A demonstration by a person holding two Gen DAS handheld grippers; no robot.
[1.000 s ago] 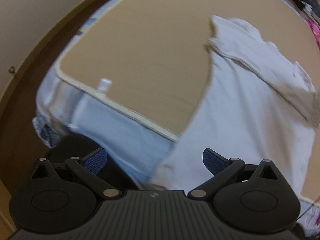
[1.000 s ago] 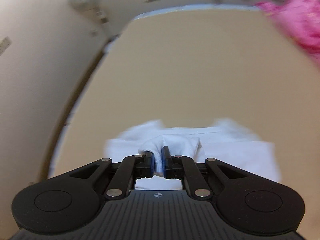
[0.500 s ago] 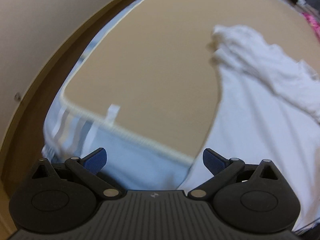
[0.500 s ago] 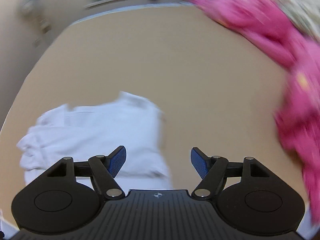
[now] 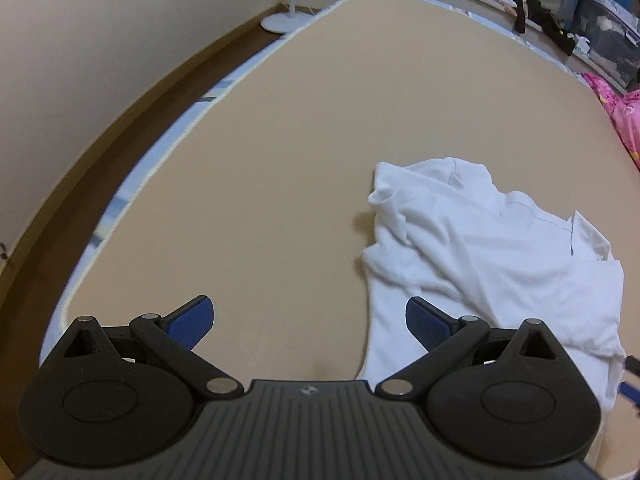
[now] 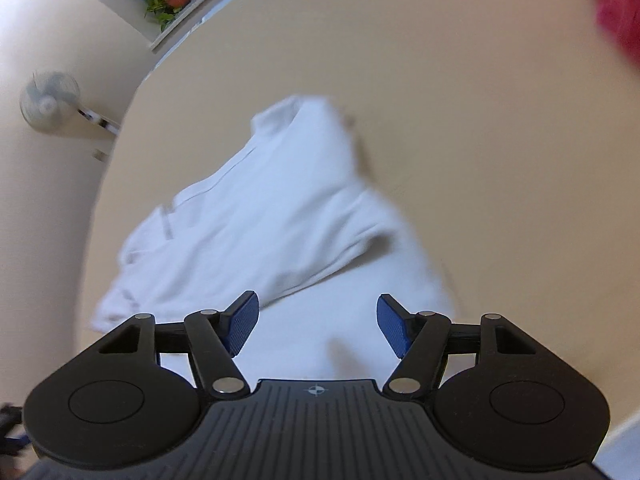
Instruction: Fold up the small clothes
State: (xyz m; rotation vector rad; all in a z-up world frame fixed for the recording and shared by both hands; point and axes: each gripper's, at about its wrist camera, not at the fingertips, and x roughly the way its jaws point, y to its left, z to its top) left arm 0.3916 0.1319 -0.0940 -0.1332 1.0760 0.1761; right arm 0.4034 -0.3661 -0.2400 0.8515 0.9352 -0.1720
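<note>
A small white shirt [image 5: 492,256] lies on the beige bed surface [image 5: 280,160], with one sleeve folded across its body. My left gripper [image 5: 308,322] is open and empty, over the bed just left of the shirt's near edge; its right finger is above the cloth. In the right wrist view the same shirt [image 6: 272,224] lies ahead, blurred. My right gripper [image 6: 318,328] is open and empty, above the shirt's near part.
A pink garment [image 5: 624,120] lies at the bed's right side, and shows in the right wrist view [image 6: 616,4] at top right. A standing fan [image 6: 50,100] is by the wall. Clutter and storage boxes [image 5: 600,36] line the far side. The bed's left edge [image 5: 132,184] drops to the floor.
My right gripper let go of the white sleeve and opened, then swung back over the shirt. My left gripper moved up from the bed's edge to over the bed.
</note>
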